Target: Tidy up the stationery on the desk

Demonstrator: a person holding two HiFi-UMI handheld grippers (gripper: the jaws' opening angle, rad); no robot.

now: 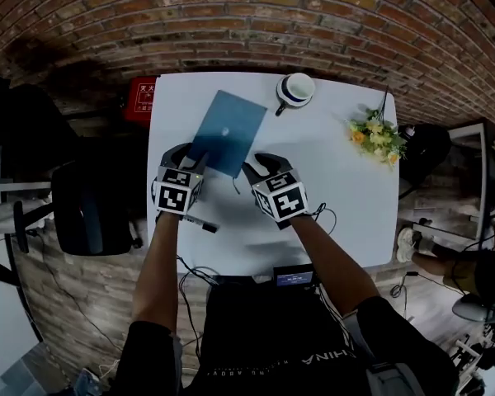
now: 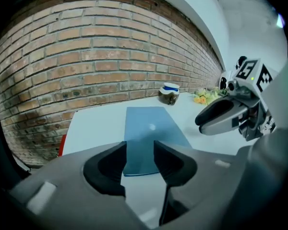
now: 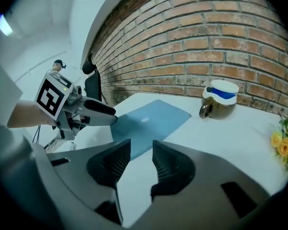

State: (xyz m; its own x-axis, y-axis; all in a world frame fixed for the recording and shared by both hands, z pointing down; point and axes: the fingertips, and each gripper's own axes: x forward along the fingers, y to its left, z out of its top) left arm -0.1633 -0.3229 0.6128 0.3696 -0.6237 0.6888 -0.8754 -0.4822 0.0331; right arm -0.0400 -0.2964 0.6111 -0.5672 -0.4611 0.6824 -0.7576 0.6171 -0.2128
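The tidy-up looks barely started: the blue book (image 1: 227, 132) lies flat mid-bench (image 1: 338, 196), a pen (image 1: 200, 222) sits near the edge, and the left tongs (image 2: 140, 159) and the right tongs (image 3: 137, 159) are spread, holding nothing.

A smooth, matt white desk (image 1: 346, 213) fills the centre of the head view. The blue notebook (image 1: 227, 130) on it has a smooth, faintly sheeny cover. A rough, matt brick wall (image 1: 231, 23) spans the top. The brown mug (image 3: 218, 104) looks glossy, like glazed ceramic. The left gripper (image 2: 140, 147) and right gripper (image 3: 141, 147) look like matt grey plastic; the right one's black pads (image 3: 119, 164) are ribbed.
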